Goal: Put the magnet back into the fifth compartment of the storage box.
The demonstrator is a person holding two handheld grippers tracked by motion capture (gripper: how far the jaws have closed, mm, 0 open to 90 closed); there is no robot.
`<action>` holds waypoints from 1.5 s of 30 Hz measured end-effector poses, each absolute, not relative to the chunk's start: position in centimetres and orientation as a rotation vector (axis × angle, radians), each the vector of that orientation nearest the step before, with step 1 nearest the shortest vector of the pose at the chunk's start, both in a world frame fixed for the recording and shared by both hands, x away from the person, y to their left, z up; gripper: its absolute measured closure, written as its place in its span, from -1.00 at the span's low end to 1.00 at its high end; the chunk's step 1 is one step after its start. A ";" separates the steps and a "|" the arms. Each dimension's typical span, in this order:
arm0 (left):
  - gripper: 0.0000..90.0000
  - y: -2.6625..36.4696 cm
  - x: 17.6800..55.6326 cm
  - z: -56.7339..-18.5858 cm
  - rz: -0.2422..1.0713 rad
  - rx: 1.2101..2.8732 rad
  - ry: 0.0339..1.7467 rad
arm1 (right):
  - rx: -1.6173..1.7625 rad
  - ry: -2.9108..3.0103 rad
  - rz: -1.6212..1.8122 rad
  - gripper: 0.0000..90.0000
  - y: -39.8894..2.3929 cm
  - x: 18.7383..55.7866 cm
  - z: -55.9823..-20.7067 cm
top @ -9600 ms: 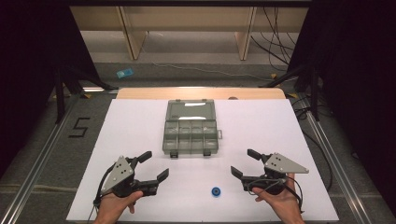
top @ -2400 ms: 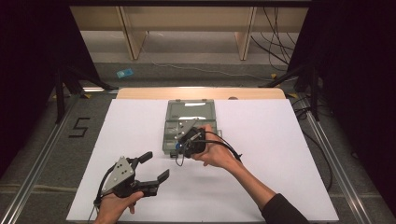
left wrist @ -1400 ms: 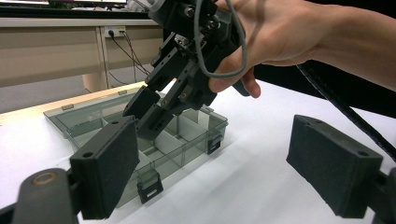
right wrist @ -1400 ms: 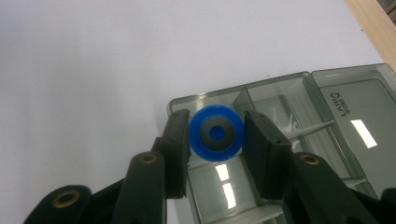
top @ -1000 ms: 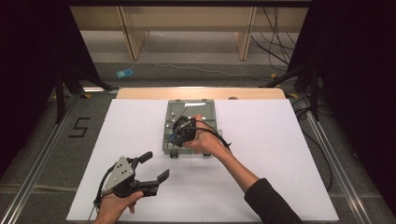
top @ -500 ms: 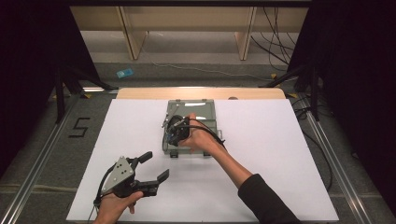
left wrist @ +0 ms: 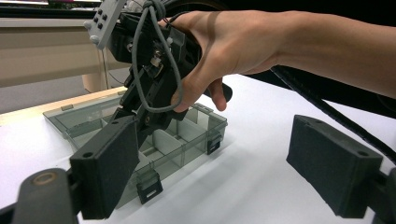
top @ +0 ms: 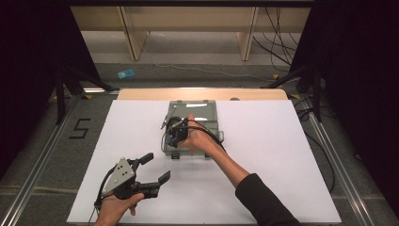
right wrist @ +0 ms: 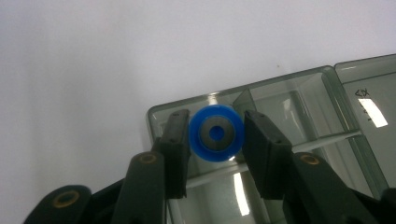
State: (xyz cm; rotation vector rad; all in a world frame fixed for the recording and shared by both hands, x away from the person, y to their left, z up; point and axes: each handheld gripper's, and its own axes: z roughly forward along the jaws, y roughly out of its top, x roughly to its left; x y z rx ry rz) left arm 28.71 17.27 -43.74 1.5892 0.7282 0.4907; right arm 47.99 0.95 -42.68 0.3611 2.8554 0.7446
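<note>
Right gripper (top: 175, 134) now over organizer box (top: 209, 113)

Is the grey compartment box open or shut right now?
Open. The grey compartment box shows bare dividers with no lid over them, and the right gripper holds a blue ring above a corner compartment.

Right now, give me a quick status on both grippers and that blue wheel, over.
Right gripper shut on blue wheel, poised over corner compartment of organizer box. Left gripper open, idle at near table edge. Nothing blocking the compartment.
</note>
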 end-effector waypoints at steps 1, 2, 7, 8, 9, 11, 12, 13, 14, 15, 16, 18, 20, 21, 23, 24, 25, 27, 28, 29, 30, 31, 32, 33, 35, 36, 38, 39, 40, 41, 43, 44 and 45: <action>-0.65 17.3 28.7 -43.7 0.491 1.589 0.728 | 0.367 2.854 0.742 0.39 1.0 48.0 -42.7; -0.65 17.3 28.7 -43.7 0.491 1.590 0.728 | 0.377 2.853 0.737 0.39 1.0 48.0 -42.8; -0.65 17.3 28.7 -43.7 0.491 1.589 0.728 | 0.376 2.865 0.720 0.38 1.0 48.2 -43.2; -0.65 17.3 28.7 -43.7 0.491 1.589 0.728 | 0.371 2.864 0.714 0.38 1.1 48.3 -43.2; -0.65 17.3 28.7 -43.7 0.491 1.589 0.728 | 0.377 2.862 0.710 0.37 1.1 48.3 -43.3; -0.65 17.3 28.7 -43.7 0.491 1.588 0.728 | 0.372 2.861 0.713 0.35 1.2 48.3 -43.3; -0.65 17.3 28.7 -43.7 0.491 1.588 0.728 | 0.379 2.861 0.719 0.33 1.2 48.2 -43.3; -0.65 17.3 28.7 -43.7 0.491 1.589 0.728 | 0.376 2.862 0.724 0.32 1.2 48.2 -43.3; -0.65 17.3 28.7 -43.7 0.491 1.589 0.728 | 0.380 2.856 0.730 0.29 1.2 48.2 -43.2; -0.65 17.3 28.7 -43.7 0.491 1.589 0.728 | 0.384 2.852 0.732 0.27 1.2 48.2 -43.2; -0.65 17.3 28.7 -43.7 0.491 1.589 0.728 | 0.381 2.853 0.738 0.25 1.1 48.2 -43.1; -0.65 17.3 28.7 -43.7 0.491 1.589 0.728 | 0.388 2.846 0.738 0.21 0.9 48.2 -42.9; -0.65 17.3 28.7 -43.7 0.492 1.589 0.729 | 0.392 2.838 0.732 0.16 0.8 48.2 -42.8; -0.65 17.3 28.7 -43.8 0.492 1.589 0.729 | 0.390 2.833 0.741 0.15 0.7 48.2 -42.8; -0.65 17.3 28.7 -43.8 0.492 1.589 0.729 | 0.395 2.826 0.749 0.09 0.5 48.1 -42.5; -0.65 17.2 28.8 -43.8 0.490 1.585 0.727 | 0.389 2.817 0.751 0.05 0.4 48.2 -42.4; -0.65 17.3 28.7 -43.8 0.492 1.589 0.730 | 0.399 2.815 0.760 0.00 0.4 48.1 -42.3; -0.65 17.3 28.7 -43.8 0.491 1.587 0.728 | 0.415 2.809 0.767 -0.06 0.2 47.9 -42.0; -0.65 17.3 28.7 -43.8 0.492 1.589 0.729 | 0.409 2.804 0.769 -0.10 0.2 47.8 -41.8; -0.65 17.3 28.7 -43.8 0.492 1.589 0.729 | 0.405 2.801 0.770 -0.12 0.2 47.7 -41.6; -0.65 17.3 28.7 -43.8 0.492 1.589 0.729 | 0.405 2.800 0.782 -0.15 0.1 47.5 -41.4; -0.65 17.3 28.7 -43.8 0.492 1.589 0.729 | 0.405 2.790 0.788 -0.16 0.1 47.4 -41.3; -0.65 17.3 28.7 -43.8 0.492 1.588 0.730 | 0.401 2.788 0.794 -0.19 0.0 47.2 -41.1; -0.65 17.3 28.7 -43.8 0.492 1.588 0.730 | 0.396 2.789 0.795 -0.20 0.0 47.1 -40.9; -0.65 17.3 28.7 -43.8 0.492 1.587 0.733 | 0.388 2.788 0.804 -0.21 -0.1 46.9 -40.7; -0.65 17.3 28.7 -43.8 0.491 1.588 0.736 | 0.388 2.778 0.815 -0.25 -0.2 46.5 -40.4; -0.65 17.3 28.8 -43.8 0.487 1.580 0.724 | 0.384 2.772 0.828 -0.28 -0.4 46.3 -40.1; -0.65 17.3 28.8 -43.8 0.489 1.584 0.726 | 0.389 2.768 0.833 -0.29 -0.5 46.1 -40.0; -0.65 17.3 28.7 -43.8 0.492 1.590 0.731 | 0.379 2.750 0.848 -0.28 -0.6 46.0 -40.0; -0.65 17.3 28.7 -43.8 0.492 1.590 0.731 | 0.379 2.750 0.848 -0.28 -0.6 46.0 -40.0; -0.65 17.3 28.8 -43.8 0.491 1.587 0.728 | 0.370 2.751 0.878 -0.28 -1.0 45.6 -39.8; -0.65 17.3 28.8 -43.9 0.485 1.579 0.725 | 0.369 2.744 0.888 -0.28 -1.2 45.3 -39.8; -0.65 17.3 28.8 -43.8 0.489 1.585 0.731 | 0.369 2.742 0.897 -0.28 -1.4 45.2 -39.8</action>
